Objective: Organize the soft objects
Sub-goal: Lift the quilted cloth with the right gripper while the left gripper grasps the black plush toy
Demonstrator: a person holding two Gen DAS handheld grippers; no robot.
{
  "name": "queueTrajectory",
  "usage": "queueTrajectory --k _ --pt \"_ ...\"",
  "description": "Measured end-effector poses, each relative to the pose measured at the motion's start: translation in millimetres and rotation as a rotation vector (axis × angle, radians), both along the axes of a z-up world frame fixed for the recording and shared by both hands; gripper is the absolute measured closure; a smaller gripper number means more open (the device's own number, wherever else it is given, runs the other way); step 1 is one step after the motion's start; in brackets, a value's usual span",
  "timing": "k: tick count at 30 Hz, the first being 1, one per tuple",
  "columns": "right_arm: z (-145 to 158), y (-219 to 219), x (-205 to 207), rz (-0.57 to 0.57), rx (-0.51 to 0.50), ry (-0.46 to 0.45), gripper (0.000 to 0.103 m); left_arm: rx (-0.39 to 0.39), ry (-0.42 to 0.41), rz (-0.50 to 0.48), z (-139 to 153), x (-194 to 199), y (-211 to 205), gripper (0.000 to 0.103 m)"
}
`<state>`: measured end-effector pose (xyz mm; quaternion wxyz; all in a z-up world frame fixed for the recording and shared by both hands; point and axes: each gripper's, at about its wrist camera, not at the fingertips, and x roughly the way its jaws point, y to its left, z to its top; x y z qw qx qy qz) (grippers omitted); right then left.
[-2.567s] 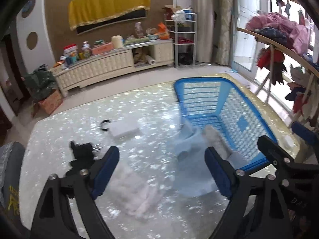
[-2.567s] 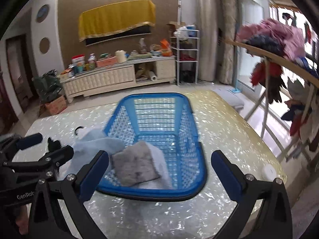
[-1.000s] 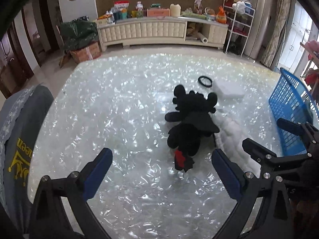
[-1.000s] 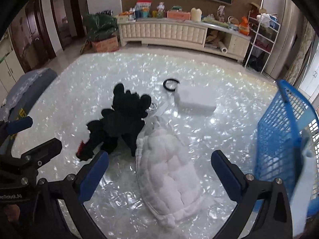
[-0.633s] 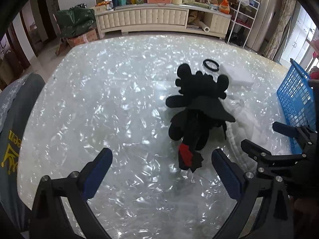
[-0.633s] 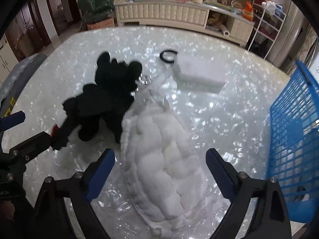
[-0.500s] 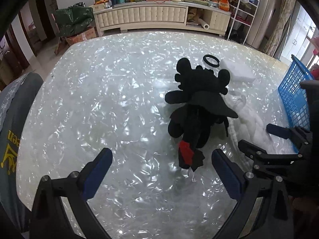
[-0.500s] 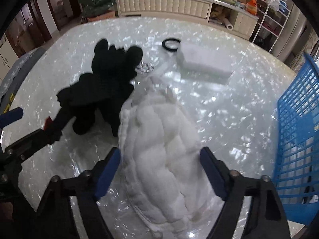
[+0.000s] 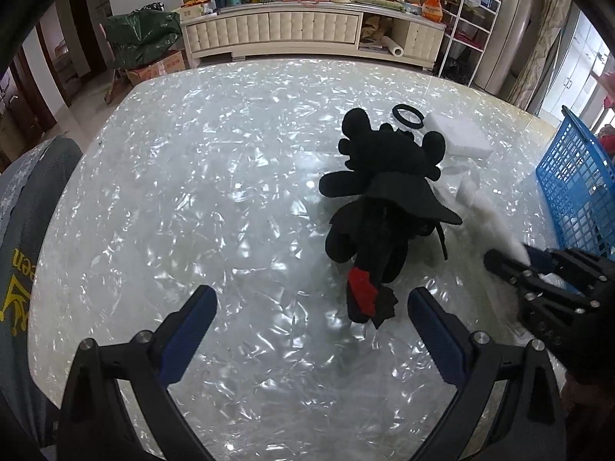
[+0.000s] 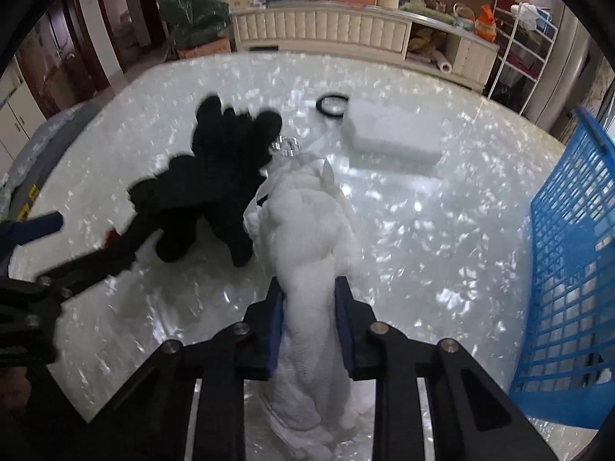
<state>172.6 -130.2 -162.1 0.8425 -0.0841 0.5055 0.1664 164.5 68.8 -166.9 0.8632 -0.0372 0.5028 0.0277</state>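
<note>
A black plush dragon (image 9: 384,199) with a red tail tip lies on the shiny pearl table (image 9: 192,192). My left gripper (image 9: 311,322) stands open just short of that tail, nothing between its fingers. Beside the dragon (image 10: 215,176) lies a white quilted plush (image 10: 307,230). The right gripper (image 10: 309,299) has its jaws closing on the near end of it, and the blue pads press into the bunched fabric. In the left wrist view the right gripper (image 9: 515,261) shows at the right, pinching the white plush (image 9: 496,223). The left gripper (image 10: 73,242) appears blurred at the left of the right wrist view.
A blue plastic basket (image 10: 576,269) stands at the table's right edge. Behind the toys lie a white foam block (image 10: 392,134), a black ring (image 10: 332,105) and a small metal ring (image 10: 286,146). A grey chair back (image 9: 23,230) sits at the left edge.
The right gripper's jaws went from wide open around the white plush to squeezed on it. Both grippers came lower; the black dragon now looms closer to the left one.
</note>
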Motion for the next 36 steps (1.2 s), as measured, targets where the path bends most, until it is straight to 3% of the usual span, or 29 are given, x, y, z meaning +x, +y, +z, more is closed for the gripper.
queueTrajectory --k 14,23,36 --pt "36 -17 -6 -0.022 0.031 -0.089 0.080 -0.072 0.007 -0.038 7 10 -4 0.004" --pt "46 -24 -9 -0.043 0.071 -0.130 0.080 0.003 0.016 -0.139 11 39 -29 0.004" --pt "20 -27 4 -0.065 0.074 -0.078 0.079 0.042 0.092 -0.190 -33 82 -35 0.004"
